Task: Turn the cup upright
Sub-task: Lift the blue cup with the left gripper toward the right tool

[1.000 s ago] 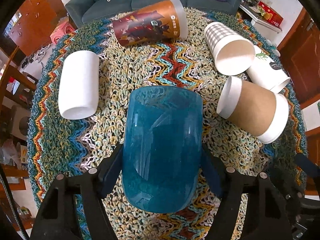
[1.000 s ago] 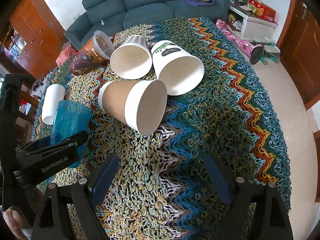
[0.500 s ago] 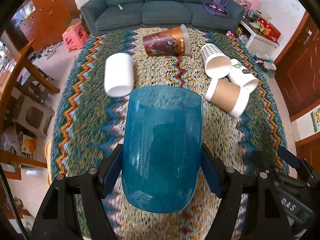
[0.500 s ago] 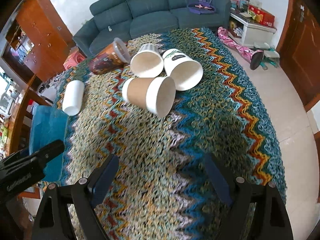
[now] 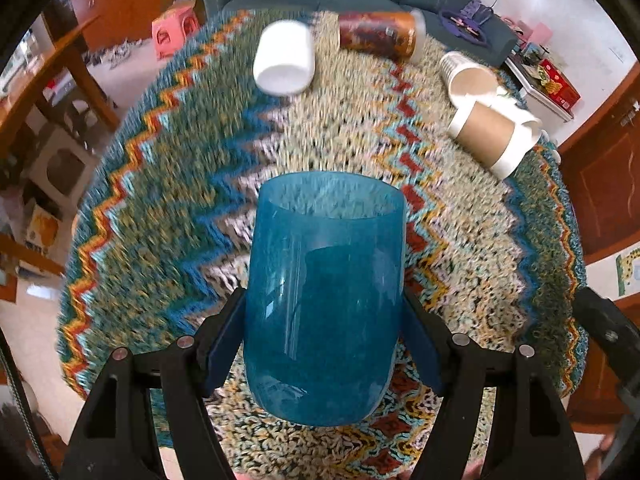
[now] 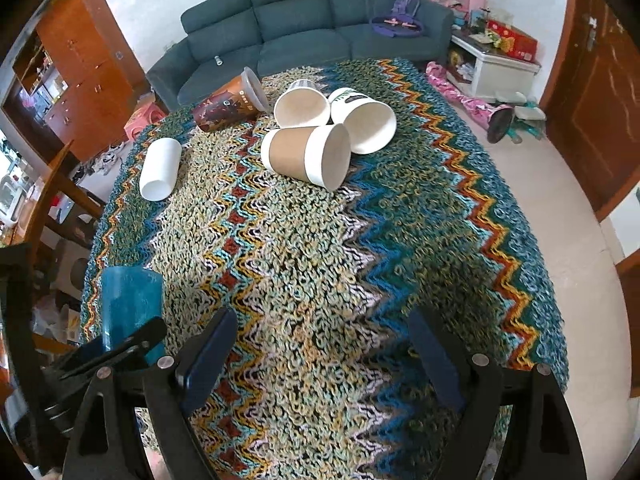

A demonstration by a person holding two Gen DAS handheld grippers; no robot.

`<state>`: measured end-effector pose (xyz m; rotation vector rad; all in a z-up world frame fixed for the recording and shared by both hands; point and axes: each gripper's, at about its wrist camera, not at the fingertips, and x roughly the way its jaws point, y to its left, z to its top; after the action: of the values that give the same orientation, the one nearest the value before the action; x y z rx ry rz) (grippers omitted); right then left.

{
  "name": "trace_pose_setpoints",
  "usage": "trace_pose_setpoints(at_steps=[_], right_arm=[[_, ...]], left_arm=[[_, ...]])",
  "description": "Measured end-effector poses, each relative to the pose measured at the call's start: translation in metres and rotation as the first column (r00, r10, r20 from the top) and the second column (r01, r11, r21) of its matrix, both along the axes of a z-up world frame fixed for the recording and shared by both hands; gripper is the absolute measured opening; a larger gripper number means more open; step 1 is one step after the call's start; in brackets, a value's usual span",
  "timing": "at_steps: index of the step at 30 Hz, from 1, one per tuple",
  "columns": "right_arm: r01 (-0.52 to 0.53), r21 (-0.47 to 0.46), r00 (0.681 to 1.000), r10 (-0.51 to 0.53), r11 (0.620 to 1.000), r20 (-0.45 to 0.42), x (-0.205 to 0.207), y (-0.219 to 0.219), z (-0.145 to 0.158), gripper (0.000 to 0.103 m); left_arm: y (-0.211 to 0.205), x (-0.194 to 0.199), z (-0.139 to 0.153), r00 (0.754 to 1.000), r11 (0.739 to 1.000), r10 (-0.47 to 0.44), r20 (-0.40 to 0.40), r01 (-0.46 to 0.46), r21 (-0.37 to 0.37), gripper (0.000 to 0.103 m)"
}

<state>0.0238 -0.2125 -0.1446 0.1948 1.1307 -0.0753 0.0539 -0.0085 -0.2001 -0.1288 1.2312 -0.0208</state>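
Since the earlier frames, the translucent blue glass cup (image 5: 324, 300) has risen off the zigzag-patterned knitted tablecloth (image 5: 200, 184) and turned so its open mouth now tips up and away from the left wrist camera, where before it lay low against the cloth. The left gripper (image 5: 324, 336) is clamped on the cup's lower body, one blue pad pressed to each side, holding it near the table's near-left edge; the right wrist view shows the same cup (image 6: 130, 308) standing close to upright in that grip. The right gripper (image 6: 320, 352) hangs over the cloth with its jaws spread wide and nothing between them. Further back, five cups lie on their sides: a plain white cup (image 6: 160, 168) to the left, an orange-and-brown printed plastic cup (image 6: 230, 102) near the far edge, and a cluster of a brown-sleeved paper cup (image 6: 306, 156), a checked paper cup (image 6: 300, 106) and a white paper cup with a leaf print (image 6: 364, 120), touching one another.
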Motion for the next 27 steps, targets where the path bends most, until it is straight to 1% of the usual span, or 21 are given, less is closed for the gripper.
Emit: trace_pose_setpoints(at_steps=[2, 5, 8, 13, 16, 18, 20, 24, 27], right_arm=[[0.005, -0.007, 1.000, -0.005, 1.000, 0.004, -0.005, 0.002, 0.000, 0.088], [0.002, -0.010, 1.000, -0.002, 1.000, -0.004, -0.010, 0.005, -0.003, 0.088], [-0.002, -0.022, 1.000, 0.002, 1.000, -0.011, -0.011, 0.009, -0.005, 0.088], [-0.013, -0.031, 1.000, 0.012, 0.999, -0.013, -0.011, 0.016, -0.007, 0.088], [-0.018, -0.034, 1.000, 0.018, 0.999, -0.019, -0.012, 0.018, -0.008, 0.088], [-0.018, -0.034, 1.000, 0.018, 0.999, -0.019, -0.012, 0.019, -0.008, 0.088], [-0.018, -0.032, 1.000, 0.017, 0.999, -0.017, -0.012, 0.019, -0.008, 0.088], [-0.021, -0.024, 1.000, 0.021, 0.999, -0.019, -0.012, 0.021, -0.008, 0.088], [-0.029, -0.008, 0.999, 0.029, 1.000, -0.018, -0.010, 0.023, -0.007, 0.088]], left_arm=[[-0.003, -0.001, -0.011, 1.000, 1.000, 0.001, -0.018, -0.002, -0.016, 0.076], [-0.010, -0.005, -0.019, 1.000, 1.000, -0.011, -0.026, 0.010, -0.019, 0.076], [-0.015, -0.007, -0.023, 0.999, 0.999, -0.023, -0.022, 0.023, -0.026, 0.076], [-0.010, -0.009, -0.025, 1.000, 0.999, -0.017, -0.015, 0.016, -0.043, 0.077], [-0.006, -0.011, -0.025, 1.000, 0.998, -0.017, -0.026, 0.016, -0.054, 0.078], [-0.005, -0.012, -0.026, 0.999, 0.999, -0.016, -0.035, 0.015, -0.045, 0.090], [-0.005, -0.013, -0.026, 0.998, 0.998, -0.034, -0.047, 0.031, -0.060, 0.096], [-0.004, -0.016, -0.020, 0.997, 0.997, -0.057, -0.048, 0.055, -0.050, 0.098], [0.001, -0.020, -0.011, 0.995, 0.995, -0.082, -0.051, 0.078, -0.063, 0.098]])
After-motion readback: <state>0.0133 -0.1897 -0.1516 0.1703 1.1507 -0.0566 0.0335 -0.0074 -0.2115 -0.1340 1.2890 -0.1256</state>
